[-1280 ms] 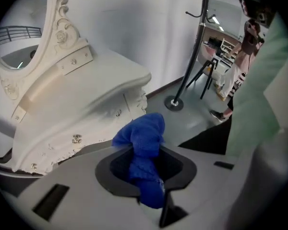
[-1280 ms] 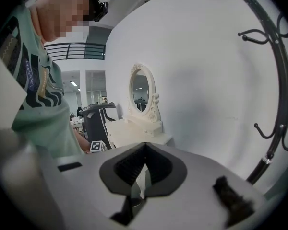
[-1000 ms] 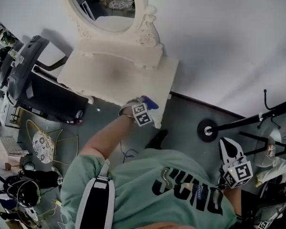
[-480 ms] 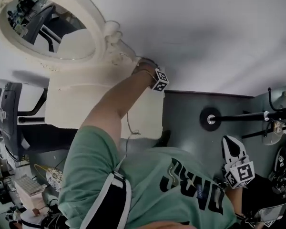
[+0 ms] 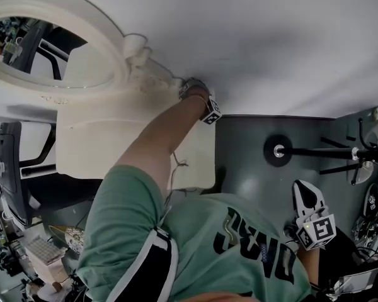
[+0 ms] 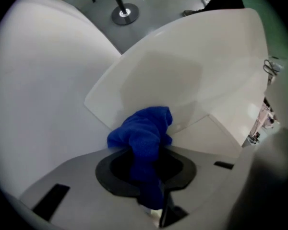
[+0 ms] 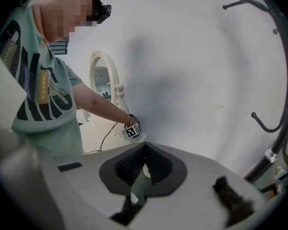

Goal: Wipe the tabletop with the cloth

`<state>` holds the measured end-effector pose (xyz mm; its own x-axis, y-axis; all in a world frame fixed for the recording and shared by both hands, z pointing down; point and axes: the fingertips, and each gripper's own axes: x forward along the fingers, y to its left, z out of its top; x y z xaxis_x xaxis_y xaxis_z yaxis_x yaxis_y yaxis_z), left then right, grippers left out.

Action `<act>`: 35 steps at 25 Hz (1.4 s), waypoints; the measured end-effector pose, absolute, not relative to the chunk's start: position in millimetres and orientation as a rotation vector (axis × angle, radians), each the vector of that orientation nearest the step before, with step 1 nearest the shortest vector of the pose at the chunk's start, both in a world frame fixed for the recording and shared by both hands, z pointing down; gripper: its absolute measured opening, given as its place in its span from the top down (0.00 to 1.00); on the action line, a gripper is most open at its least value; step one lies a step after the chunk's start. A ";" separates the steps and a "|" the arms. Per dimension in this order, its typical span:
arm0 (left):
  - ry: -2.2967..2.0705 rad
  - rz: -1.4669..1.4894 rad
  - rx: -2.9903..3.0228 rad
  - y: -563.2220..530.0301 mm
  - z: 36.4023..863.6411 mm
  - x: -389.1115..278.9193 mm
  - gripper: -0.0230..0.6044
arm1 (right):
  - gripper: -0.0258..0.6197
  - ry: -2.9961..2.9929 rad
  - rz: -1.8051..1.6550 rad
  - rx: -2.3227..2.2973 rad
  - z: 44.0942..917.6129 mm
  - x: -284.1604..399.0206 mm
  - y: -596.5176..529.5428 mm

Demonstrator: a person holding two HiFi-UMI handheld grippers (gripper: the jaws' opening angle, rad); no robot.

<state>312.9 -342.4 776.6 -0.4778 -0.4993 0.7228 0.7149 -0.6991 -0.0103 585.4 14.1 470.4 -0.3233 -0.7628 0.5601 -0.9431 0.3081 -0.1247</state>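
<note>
Left gripper [image 6: 146, 176], jaws clamped on a bunched blue cloth [image 6: 141, 131]. The cloth rests on the white tabletop [image 6: 182, 71] just ahead of the jaws, at the back corner by the wall [image 6: 43, 80], as it did 0.5 seconds ago. Right gripper [image 7: 143, 169] hangs well behind, jaws together on nothing. The dark lettering on the person's green shirt [image 5: 239, 244] cannot be read.

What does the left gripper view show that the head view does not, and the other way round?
Only the left gripper view: the blue cloth clamped in the left tongs. Only the head view: the mirror glass and the right tongs. Both: the white tabletop and the round stand base on the floor.
</note>
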 end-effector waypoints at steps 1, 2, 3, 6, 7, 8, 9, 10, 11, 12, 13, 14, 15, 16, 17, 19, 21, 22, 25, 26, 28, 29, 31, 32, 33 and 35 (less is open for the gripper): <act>-0.414 -2.175 -0.959 -336.5 776.8 312.6 0.81 | 0.95 -2.188 0.616 1.520 470.2 584.2 15.6; -0.447 -2.168 -0.979 -326.7 777.4 311.4 0.81 | 0.95 -2.195 0.614 1.519 470.1 582.6 17.8; -0.477 -2.160 -0.994 -313.5 777.9 309.6 0.81 | 0.95 -2.204 0.611 1.515 469.8 580.9 20.4; -0.550 -2.118 -0.973 -259.8 777.0 301.6 0.81 | 0.95 -2.239 0.589 1.490 466.5 574.7 32.4; -0.568 -2.105 -0.954 -239.2 776.3 297.3 0.80 | 0.95 -2.254 0.579 1.480 464.3 572.4 38.5; -0.582 -2.094 -0.938 -217.8 776.0 291.8 0.80 | 0.95 -2.270 0.567 1.472 461.7 570.3 45.9; -0.595 -2.085 -0.929 -195.1 776.1 285.7 0.80 | 0.95 -2.286 0.555 1.464 459.1 568.8 55.0; -0.605 -2.079 -0.931 -170.7 775.8 279.1 0.80 | 0.95 -2.300 0.544 1.458 456.9 567.8 66.1; -0.614 -2.079 -0.942 -144.1 775.0 272.1 0.80 | 0.95 -2.314 0.534 1.451 455.1 567.1 79.2; -0.621 -2.081 -0.958 -115.7 773.8 265.0 0.80 | 0.95 -2.328 0.524 1.445 453.8 566.4 93.9; -0.626 -2.081 -0.971 -86.3 772.3 258.3 0.80 | 0.95 -2.342 0.514 1.437 452.8 565.8 109.8; -0.631 -2.075 -0.977 -56.7 771.1 252.3 0.80 | 0.95 -2.355 0.504 1.428 451.8 565.1 126.4; -0.635 -2.064 -0.976 -27.8 770.2 247.1 0.80 | 0.95 -2.367 0.493 1.418 450.6 564.4 143.6; -0.637 -2.050 -0.967 -0.7 769.3 242.6 0.80 | 0.95 -2.378 0.482 1.410 449.2 563.8 160.8; -0.637 -2.036 -0.955 23.6 768.4 238.6 0.80 | 0.95 -2.386 0.475 1.402 448.0 563.5 177.6; -0.642 -2.017 -0.950 63.8 767.4 233.1 0.80 | 0.95 -2.397 0.463 1.393 445.4 564.7 207.5; -0.652 -2.025 -1.037 96.8 768.3 234.7 0.80 | 0.95 -2.397 0.453 1.396 442.4 570.3 230.1; -0.641 -2.042 -1.125 108.4 768.2 240.1 0.80 | 0.95 -2.393 0.450 1.402 440.7 574.3 237.8; -0.419 -2.098 -1.565 92.1 758.6 282.5 0.80 | 0.95 -2.374 0.448 1.441 436.2 586.3 243.9; -0.284 -2.101 -1.760 68.5 750.6 303.6 0.80 | 0.95 -2.367 0.450 1.456 435.6 589.1 241.2; 0.035 -2.035 -2.122 -0.5 728.1 347.4 0.80 | 0.95 -2.343 0.457 1.485 436.5 593.8 230.0; 0.202 -1.971 -2.256 -42.2 717.2 366.7 0.80 | 0.95 -2.327 0.465 1.502 437.9 596.4 221.4; 0.508 -1.876 -2.418 -123.8 703.8 391.2 0.80 | 0.95 -2.286 0.497 1.541 441.9 603.5 199.8; 0.642 -1.849 -2.460 -160.7 702.2 397.9 0.80 | 0.95 -2.261 0.518 1.559 444.3 607.4 187.7; 0.760 -1.821 -2.485 -195.0 703.9 403.4 0.80 | 0.95 -2.238 0.539 1.573 447.0 610.4 174.8; 0.918 -1.786 -2.489 -252.5 714.6 411.0 0.80 | 0.95 -2.200 0.577 1.583 453.2 613.1 147.2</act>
